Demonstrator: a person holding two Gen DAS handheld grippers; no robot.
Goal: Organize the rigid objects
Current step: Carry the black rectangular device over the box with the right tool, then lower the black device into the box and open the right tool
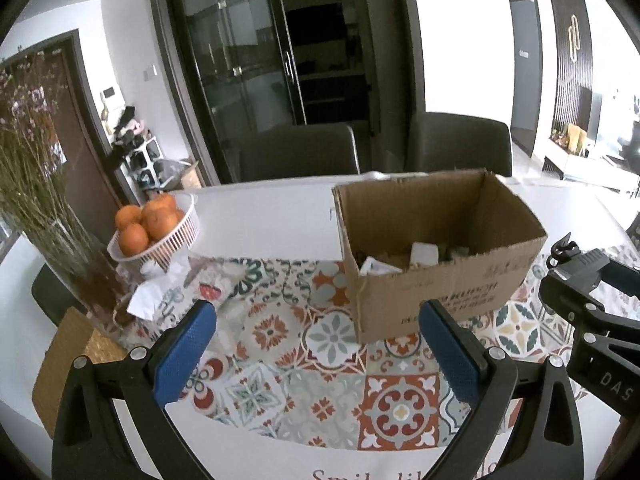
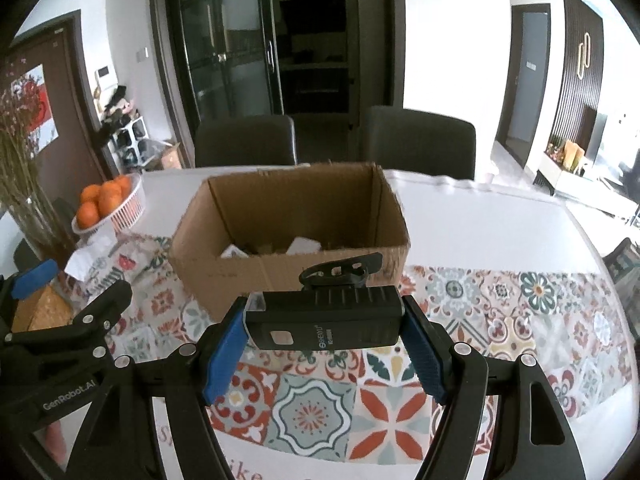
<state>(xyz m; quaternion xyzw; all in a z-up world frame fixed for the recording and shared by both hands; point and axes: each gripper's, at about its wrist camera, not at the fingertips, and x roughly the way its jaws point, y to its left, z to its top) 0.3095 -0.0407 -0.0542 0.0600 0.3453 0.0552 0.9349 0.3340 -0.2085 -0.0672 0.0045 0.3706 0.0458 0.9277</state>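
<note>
You had the black bike light point(image 2: 324, 318) clamped crosswise between the blue pads point(image 2: 224, 356) of your right gripper point(image 2: 324, 344), one pad against each short end, its mounting strap sticking up at the back; gripping it by the ends probably kept the long body level and left it free to drop straight down once let go. It hung above the patterned mat point(image 2: 500, 312), just short of the near wall of the cardboard box point(image 2: 280, 272), so my guess was that the box was where it belonged and the light had yet to clear that wall. The box stood open with no flaps in the way, and a few pale items already lay on its floor, though they were too dim to name. Your left gripper point(image 1: 320, 356) was spread wide and carried nothing, held low over the mat to the left of the box, apparently out of the way of the right. The mat, printed with orange, grey and green tiles, covered the near part of a white table point(image 1: 260, 216). On the left of the table stood a white basket of oranges point(image 1: 160, 228), a crumpled tissue pack point(image 1: 148, 300) below it, and a glass vase of dried branches point(image 1: 44, 208). Two dark chairs point(image 2: 420, 140) faced you across the table, with a tall dark glass-door cabinet point(image 1: 248, 52) behind them and a bright room opening off to the right.
</note>
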